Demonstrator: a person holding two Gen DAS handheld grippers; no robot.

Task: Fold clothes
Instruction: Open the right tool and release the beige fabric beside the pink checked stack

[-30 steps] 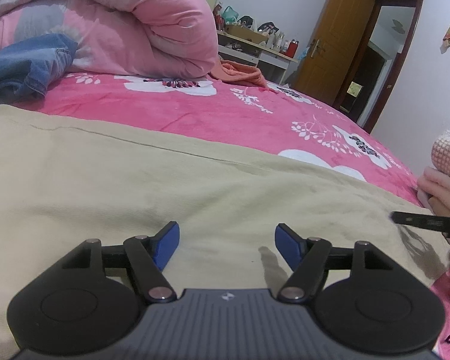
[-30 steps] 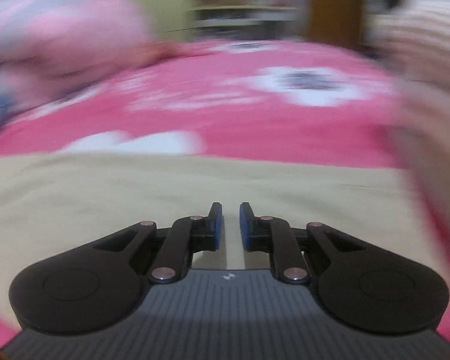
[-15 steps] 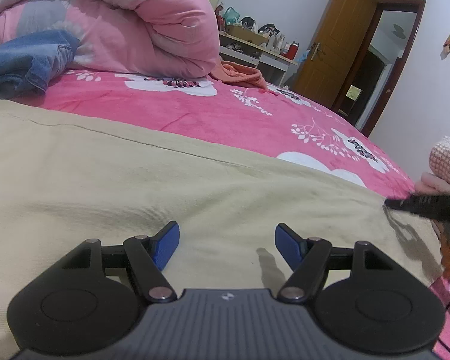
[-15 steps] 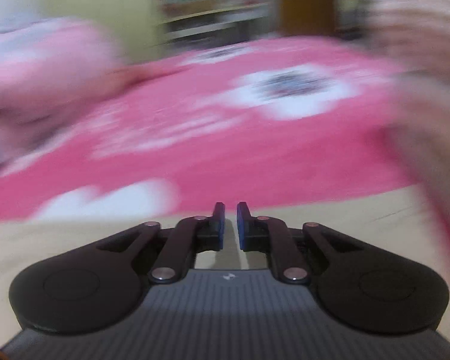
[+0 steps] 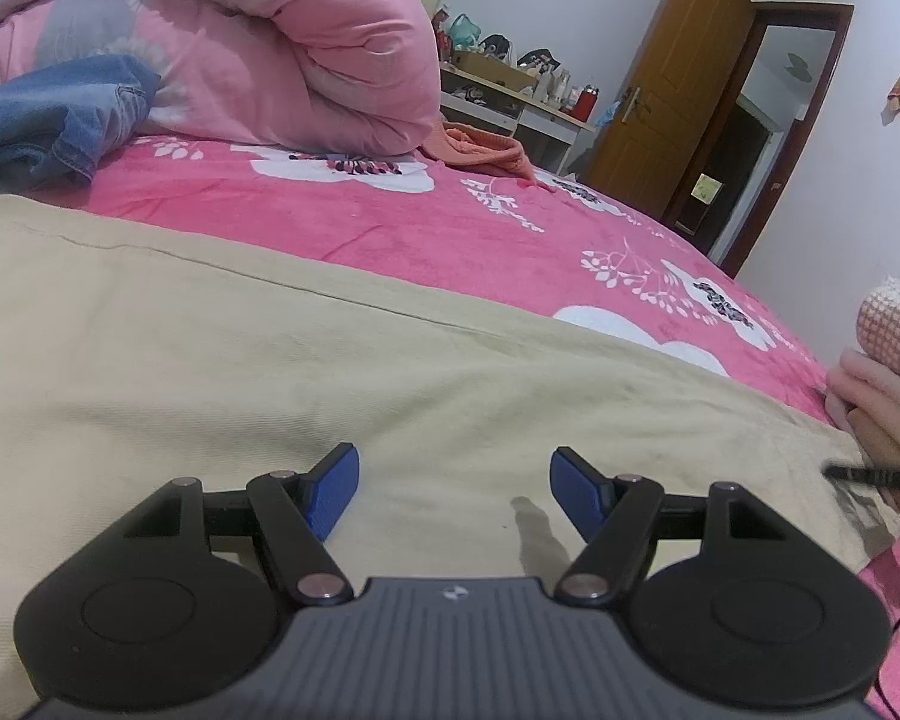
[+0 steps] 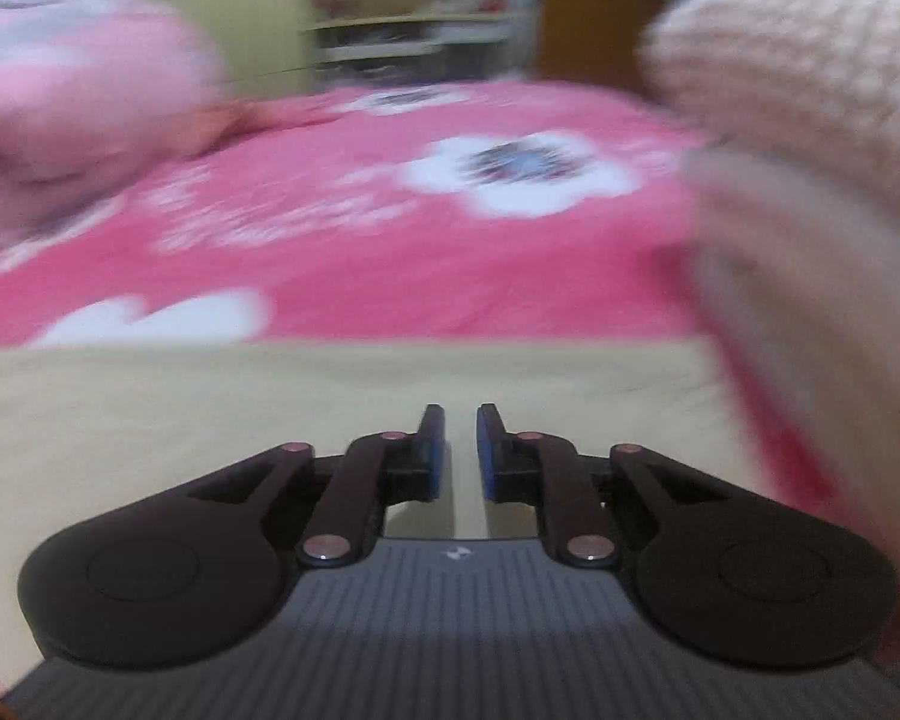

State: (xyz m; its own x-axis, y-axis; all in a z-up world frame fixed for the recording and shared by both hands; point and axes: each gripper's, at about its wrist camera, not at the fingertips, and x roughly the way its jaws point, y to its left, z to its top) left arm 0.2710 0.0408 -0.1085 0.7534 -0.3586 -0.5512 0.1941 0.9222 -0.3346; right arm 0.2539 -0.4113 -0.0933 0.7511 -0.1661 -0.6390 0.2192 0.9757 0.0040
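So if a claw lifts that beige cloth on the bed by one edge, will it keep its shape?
Probably not. The beige cloth lies flat and follows the pink floral bedspread under it, so it looks floppy and would likely drape. It seems thin, hence probably light.

left gripper (image 5: 453,483): black linkage arms, blue pads, silver pivot screws, ribbed grey body with small white logo | right gripper (image 6: 455,447): same black-and-blue build, blurred | sleeve (image 5: 897,339): pink-and-white waffle knit
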